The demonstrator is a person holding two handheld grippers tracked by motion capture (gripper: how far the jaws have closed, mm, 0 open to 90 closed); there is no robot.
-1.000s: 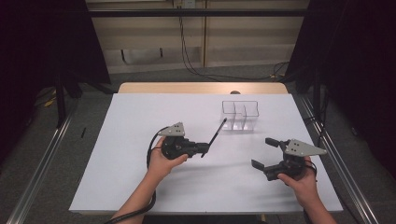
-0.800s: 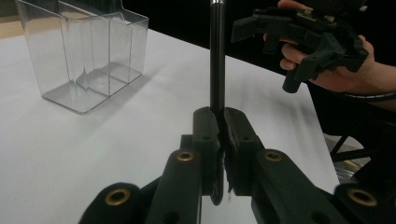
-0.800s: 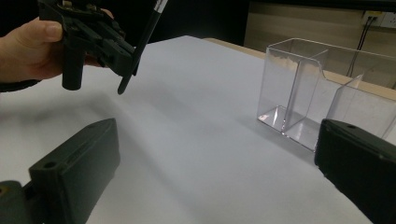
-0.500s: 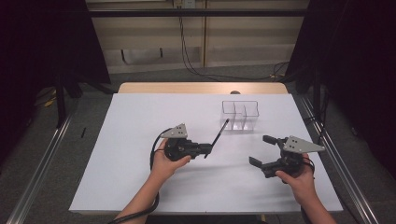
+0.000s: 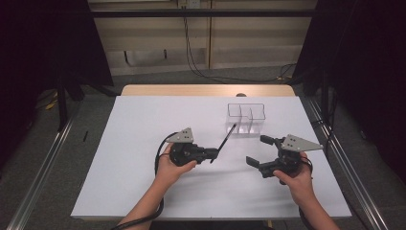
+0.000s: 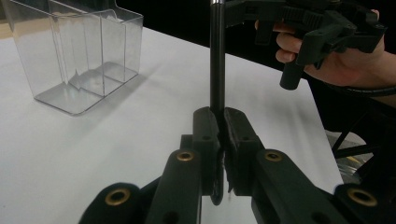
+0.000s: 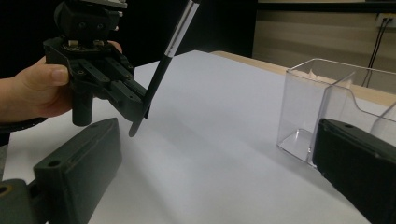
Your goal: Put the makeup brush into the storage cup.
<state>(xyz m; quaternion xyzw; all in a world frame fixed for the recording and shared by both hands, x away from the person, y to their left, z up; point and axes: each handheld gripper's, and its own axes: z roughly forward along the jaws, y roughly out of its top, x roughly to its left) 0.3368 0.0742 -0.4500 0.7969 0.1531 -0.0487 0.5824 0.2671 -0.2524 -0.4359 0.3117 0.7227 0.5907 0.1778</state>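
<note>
Left tongs (image 5: 214,154), centre-left of the high view, clamped on the lower end of a black pen (image 5: 223,142); the pen slants up-right toward the clear divided box (image 5: 246,118), its tip just short of the box's front wall. In the left gripper view the pen (image 6: 216,60) rises straight from between the closed jaws. Against the frame a second ago: the left tongs and pen have shifted slightly right, nearer the box. Right tongs (image 5: 262,150), lower right, spread wide, empty, above the white bench (image 5: 134,143); they have edged slightly left. Box unchanged.
</note>
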